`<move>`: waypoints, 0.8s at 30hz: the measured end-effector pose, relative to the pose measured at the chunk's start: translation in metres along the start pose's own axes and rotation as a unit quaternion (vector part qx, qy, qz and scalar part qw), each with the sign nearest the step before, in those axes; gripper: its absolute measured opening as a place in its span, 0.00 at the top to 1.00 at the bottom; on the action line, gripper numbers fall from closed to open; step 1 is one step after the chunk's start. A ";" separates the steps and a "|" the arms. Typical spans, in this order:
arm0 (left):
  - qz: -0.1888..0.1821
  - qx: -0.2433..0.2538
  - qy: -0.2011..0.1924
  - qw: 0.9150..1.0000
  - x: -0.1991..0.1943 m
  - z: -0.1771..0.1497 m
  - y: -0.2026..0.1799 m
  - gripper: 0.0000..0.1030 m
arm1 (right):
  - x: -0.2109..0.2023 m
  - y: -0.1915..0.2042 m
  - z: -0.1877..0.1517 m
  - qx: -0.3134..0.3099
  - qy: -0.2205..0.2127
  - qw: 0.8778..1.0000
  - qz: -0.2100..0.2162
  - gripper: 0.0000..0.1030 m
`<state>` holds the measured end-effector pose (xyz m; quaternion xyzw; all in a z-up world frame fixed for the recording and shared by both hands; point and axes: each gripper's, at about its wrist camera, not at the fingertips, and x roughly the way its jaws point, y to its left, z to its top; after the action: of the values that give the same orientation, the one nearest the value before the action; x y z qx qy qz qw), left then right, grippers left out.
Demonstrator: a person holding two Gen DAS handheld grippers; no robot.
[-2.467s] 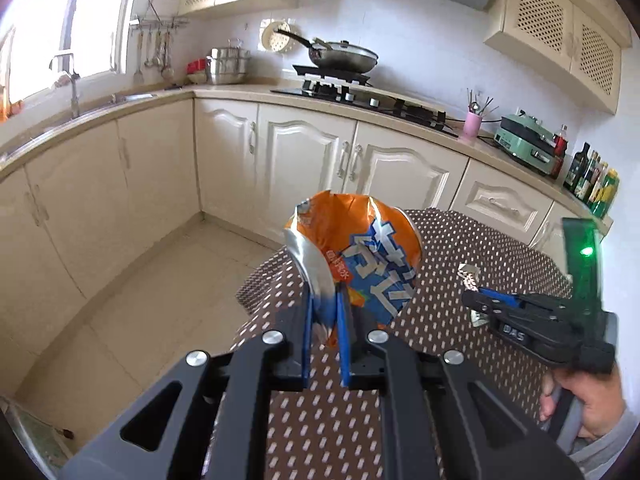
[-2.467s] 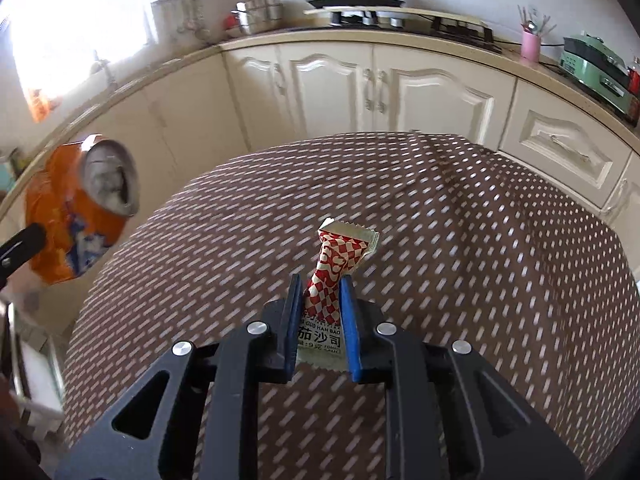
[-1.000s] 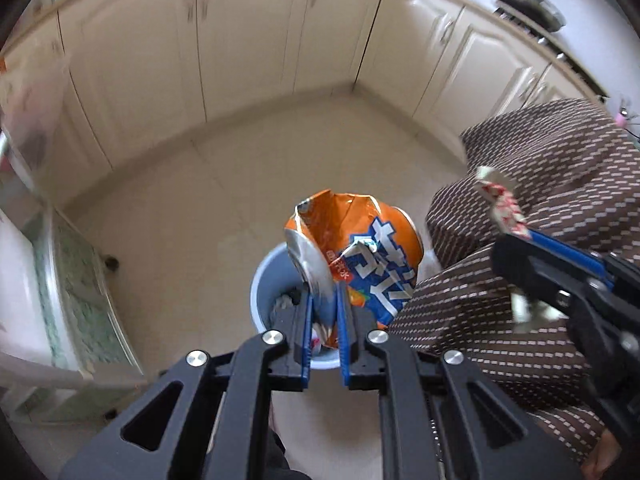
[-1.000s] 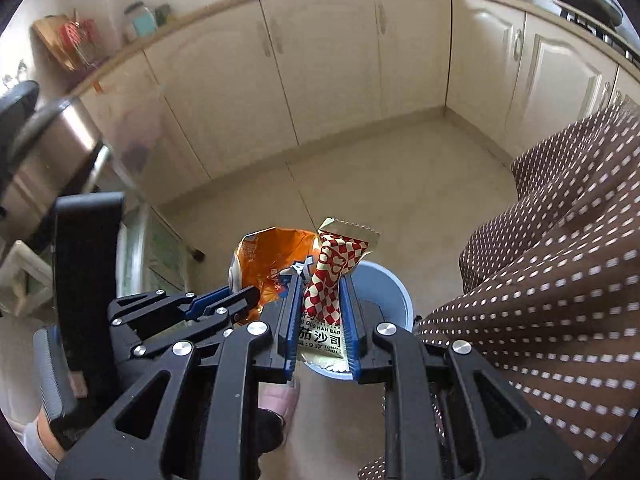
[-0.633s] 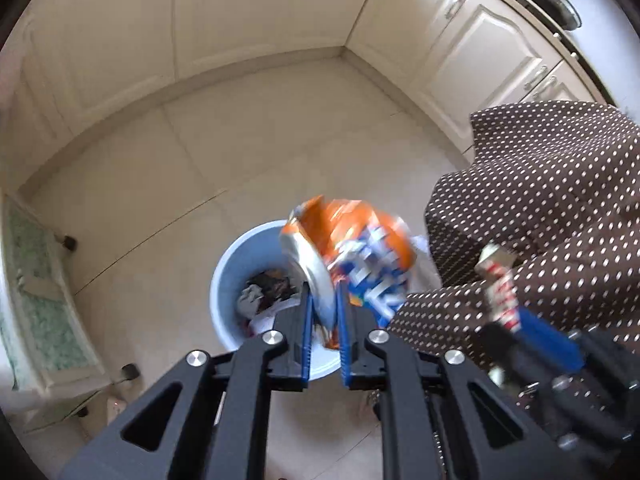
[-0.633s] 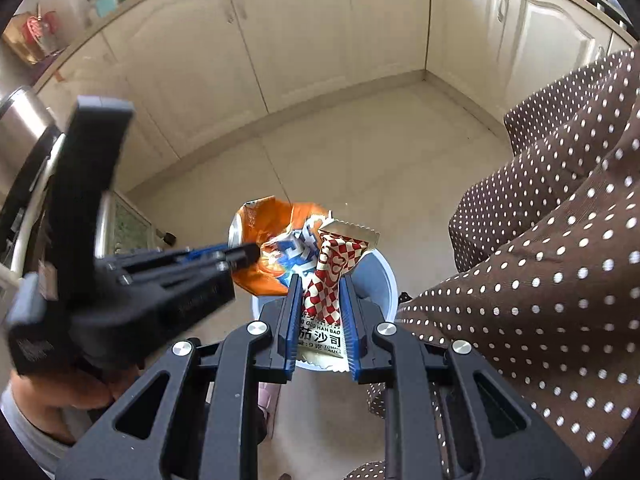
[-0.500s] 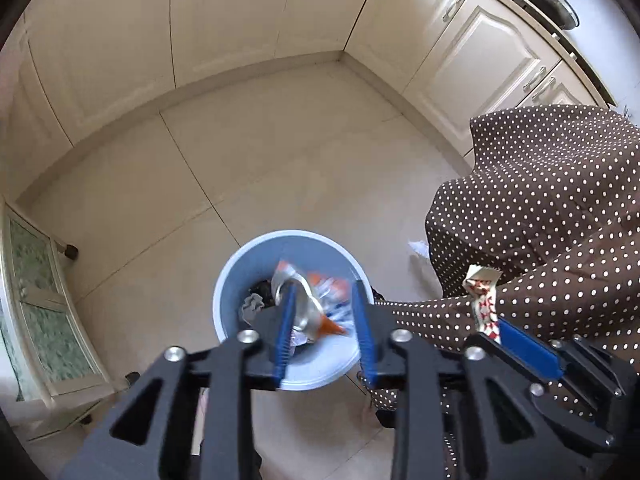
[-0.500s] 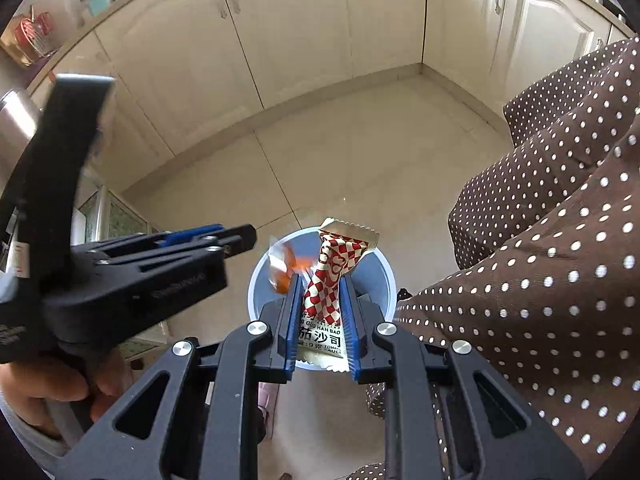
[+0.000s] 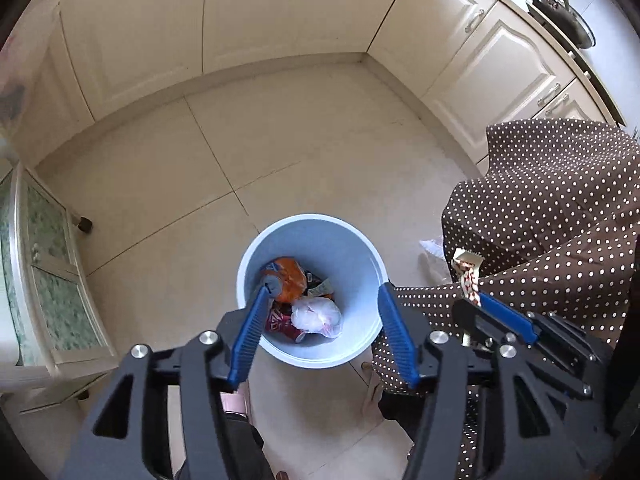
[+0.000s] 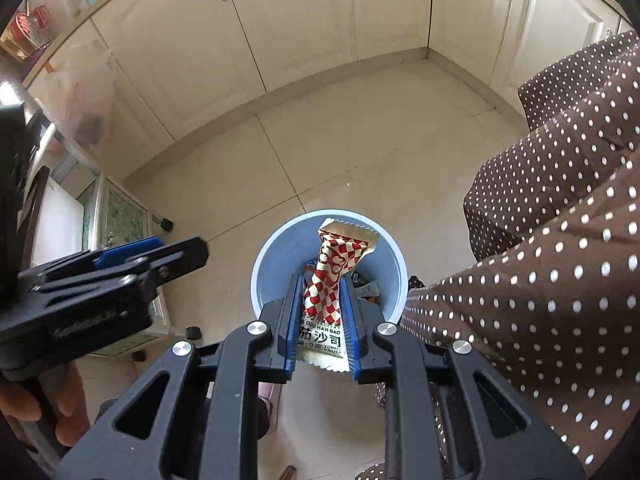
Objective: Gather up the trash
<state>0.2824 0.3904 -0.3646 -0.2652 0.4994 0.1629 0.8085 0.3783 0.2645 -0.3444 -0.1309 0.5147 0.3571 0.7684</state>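
The right hand-held gripper (image 10: 320, 312) is pinching the ketchup sachet (image 10: 334, 276), long axis pointing away, directly above the blue bin (image 10: 276, 256). The left hand-held gripper (image 9: 322, 312), jaws just opening and empty, is hovering over the crushed can (image 9: 286, 278) inside the bin.

Pale beige floor tiles (image 9: 280, 152) meet cream panelled cabinets (image 9: 248, 12) that wrap round the corner beyond them. Left of that floor stands a low white cupboard (image 9: 52, 280) with green patterned glass doors; right, a brown polka-dot cloth (image 9: 560, 200) hangs.
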 end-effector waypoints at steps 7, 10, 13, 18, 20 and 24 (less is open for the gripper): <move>0.003 -0.004 -0.011 1.000 -0.010 0.004 0.001 0.45 | -0.002 -0.003 0.021 -0.001 -0.020 1.000 0.001 0.80; -0.001 -0.006 -0.014 1.000 -0.014 0.007 -0.001 0.45 | -0.007 -0.006 0.031 0.003 -0.038 0.999 -0.002 0.69; -0.005 -0.002 -0.019 1.000 -0.019 0.008 -0.005 0.45 | -0.016 -0.006 0.036 -0.002 -0.055 0.998 -0.020 0.55; -0.034 0.000 -0.032 0.999 -0.045 0.009 -0.016 0.44 | -0.054 -0.001 0.032 -0.027 -0.089 0.994 -0.058 0.52; -0.036 0.012 -0.047 0.998 -0.062 0.007 -0.024 0.44 | -0.073 0.004 0.029 -0.034 -0.107 0.991 -0.078 0.45; -0.029 0.039 -0.076 0.996 -0.098 -0.002 -0.043 0.44 | -0.130 0.004 0.013 -0.034 -0.144 0.983 -0.105 0.40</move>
<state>0.2596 0.3546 -0.2659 -0.2350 0.4345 0.1397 0.8582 0.3571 0.2212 -0.2235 -0.1573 0.3695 0.3066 0.8630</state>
